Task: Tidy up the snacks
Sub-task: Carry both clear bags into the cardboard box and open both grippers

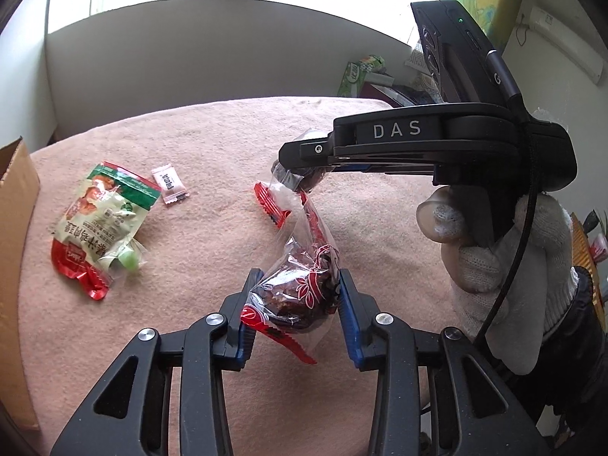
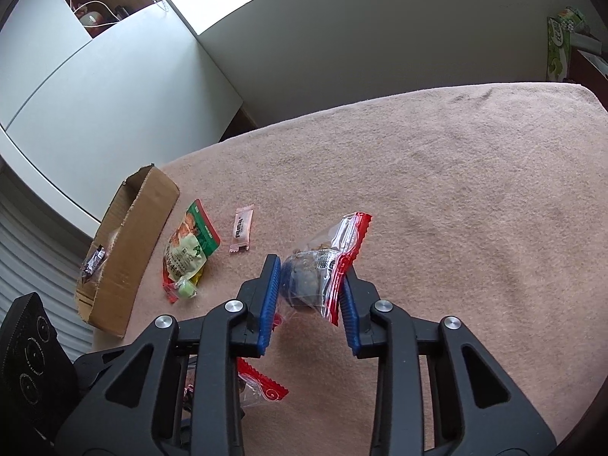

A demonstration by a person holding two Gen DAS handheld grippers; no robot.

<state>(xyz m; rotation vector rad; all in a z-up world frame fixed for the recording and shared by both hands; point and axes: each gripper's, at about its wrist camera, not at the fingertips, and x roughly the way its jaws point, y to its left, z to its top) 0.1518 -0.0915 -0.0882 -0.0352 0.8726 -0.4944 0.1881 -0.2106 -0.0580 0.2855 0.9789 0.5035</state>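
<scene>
2 clear packets with red edges are clamped, 1 per gripper: my left gripper grasps a date packet, my right gripper a second packet, above the pink cloth. The cardboard box sits left.

A salmon-pink fuzzy cloth is covering the table. Near its left edge a plain brown cardboard box is showing. A green, cream and red printed pouch and a pale pink candy wrapper are lying there. Clear packets with red zigzag edges and red swirl print are showing dark brown contents between blue ribbed pads on black grippers.
</scene>
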